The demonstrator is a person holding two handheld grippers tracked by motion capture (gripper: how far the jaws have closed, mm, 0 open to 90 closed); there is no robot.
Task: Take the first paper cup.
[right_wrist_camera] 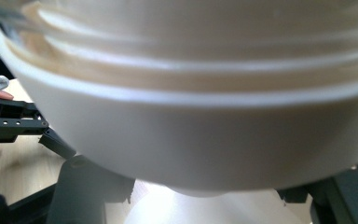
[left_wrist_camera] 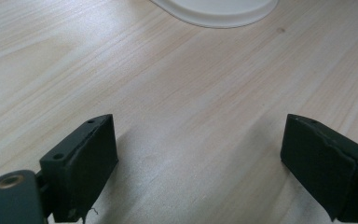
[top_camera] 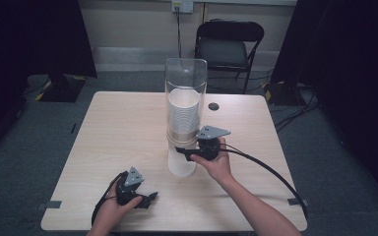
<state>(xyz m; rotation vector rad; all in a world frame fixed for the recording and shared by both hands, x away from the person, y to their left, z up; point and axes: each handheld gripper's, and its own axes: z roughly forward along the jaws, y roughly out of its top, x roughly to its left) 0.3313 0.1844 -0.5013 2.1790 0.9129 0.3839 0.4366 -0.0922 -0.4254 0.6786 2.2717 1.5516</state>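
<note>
A clear tube dispenser stands mid-table with a stack of white paper cups inside it. The lowest cup pokes out under the tube, above the white foot. My right gripper reaches in from the right, and its jaws are shut on that lowest cup; in the right gripper view one black jaw sits at each side of the cup's bottom. My left gripper rests low at the table's front left, open, with bare wood between its jaws.
The dispenser's white foot lies just ahead of the left gripper. A small black disc sits on the table behind the tube. The right gripper's cable trails to the front right edge. A black folding chair stands beyond the table.
</note>
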